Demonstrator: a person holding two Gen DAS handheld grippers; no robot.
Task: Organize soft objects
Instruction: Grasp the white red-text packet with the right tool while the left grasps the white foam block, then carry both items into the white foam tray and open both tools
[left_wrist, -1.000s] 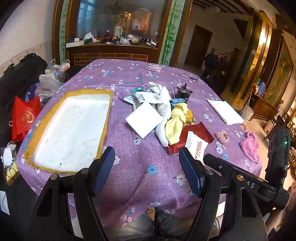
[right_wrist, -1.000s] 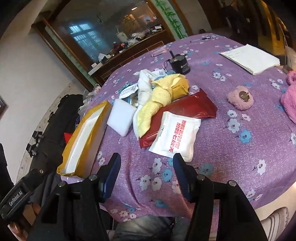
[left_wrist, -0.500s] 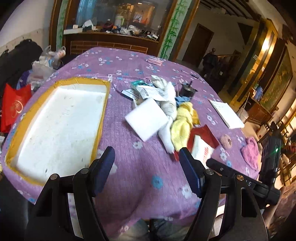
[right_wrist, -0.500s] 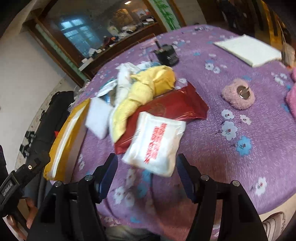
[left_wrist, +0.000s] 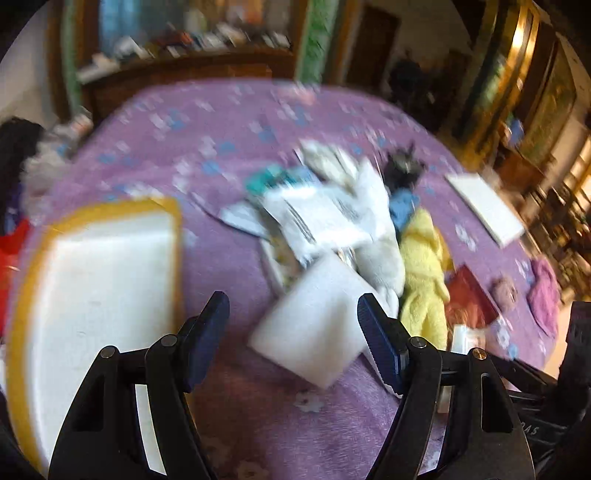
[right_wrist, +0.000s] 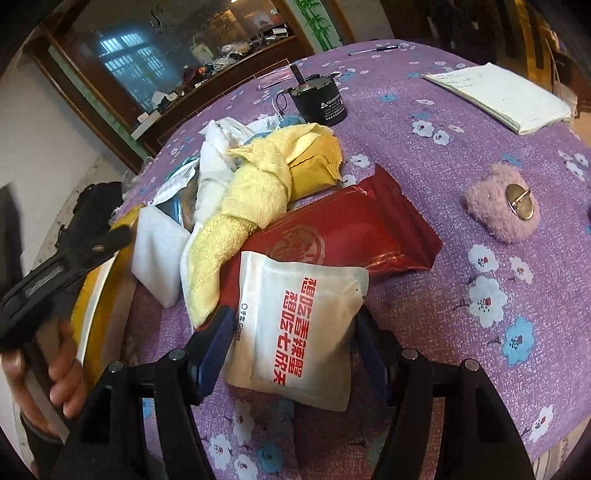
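white foam block (left_wrist: 314, 332) square | yellow towel (right_wrist: 243, 206) knotted | both fingers spread

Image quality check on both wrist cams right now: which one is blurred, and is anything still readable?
Left wrist view: heavy motion blur across the table; the white foam block and yellow towel are smeared, only the left hand-held gripper is sharp. Right wrist view: crisp, red print on the white packet is legible; fisheye bends the tablecloth edges, and the left edge is slightly blurred.
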